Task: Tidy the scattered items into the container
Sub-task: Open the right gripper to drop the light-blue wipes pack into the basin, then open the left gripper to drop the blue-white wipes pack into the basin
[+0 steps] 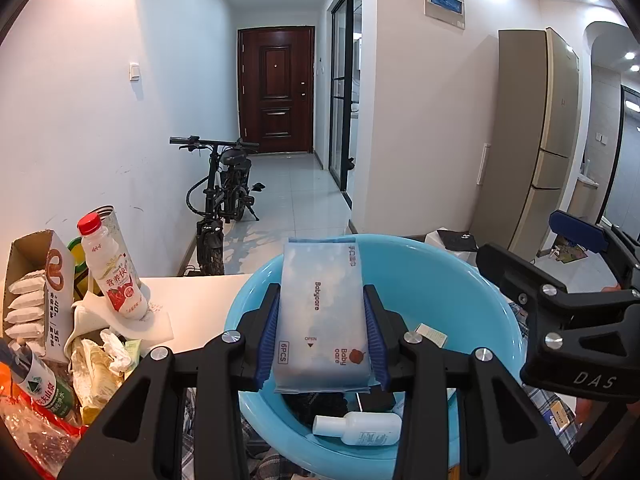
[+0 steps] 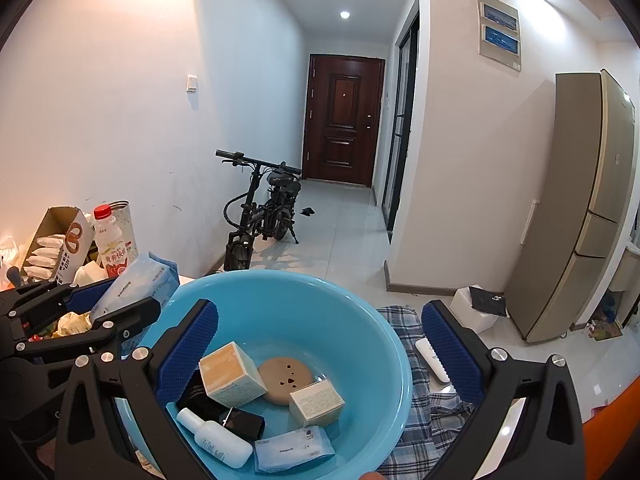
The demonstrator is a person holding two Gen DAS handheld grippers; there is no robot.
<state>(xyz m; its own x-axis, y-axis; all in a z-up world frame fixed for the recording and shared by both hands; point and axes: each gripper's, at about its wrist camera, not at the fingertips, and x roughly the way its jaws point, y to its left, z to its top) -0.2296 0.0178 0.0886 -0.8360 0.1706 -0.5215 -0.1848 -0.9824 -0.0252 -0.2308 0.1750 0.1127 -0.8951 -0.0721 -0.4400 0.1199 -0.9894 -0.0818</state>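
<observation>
The left gripper [image 1: 322,332] is clamped on a pale blue pack of Babycare wet wipes [image 1: 320,316], its blue pads pressing the pack's two long edges. The pack's long axis runs straight ahead along the fingers, away from the camera, with its far end reaching past the fingertips. It hangs above the light blue plastic basin [image 1: 460,280], over the near left part of the bowl and not touching it, so the drop point lies directly below.

From the right wrist view, the same pack [image 2: 136,284] shows tilted up at the basin's left rim [image 2: 280,276]. The right gripper [image 2: 320,354] is spread wide and carries nothing; its fingers sit on either side of the basin, one inside the left part and one outside the right rim. The left gripper is the one nearer to finishing a placement.

Inside the basin lie a small white bottle [image 2: 214,438], a second flat wipes pack [image 2: 294,448], two cream boxes [image 2: 232,374], a round tan disc [image 2: 286,378] and a black box [image 2: 244,424]. A white remote control [image 2: 432,360] rests on the checked cloth [image 2: 408,420] just beside the basin's right side, close to the right gripper.

On the worktop [image 1: 200,304] to the left stand a red-capped milk drink bottle [image 1: 114,268] and an open snack carton [image 1: 38,300].
</observation>
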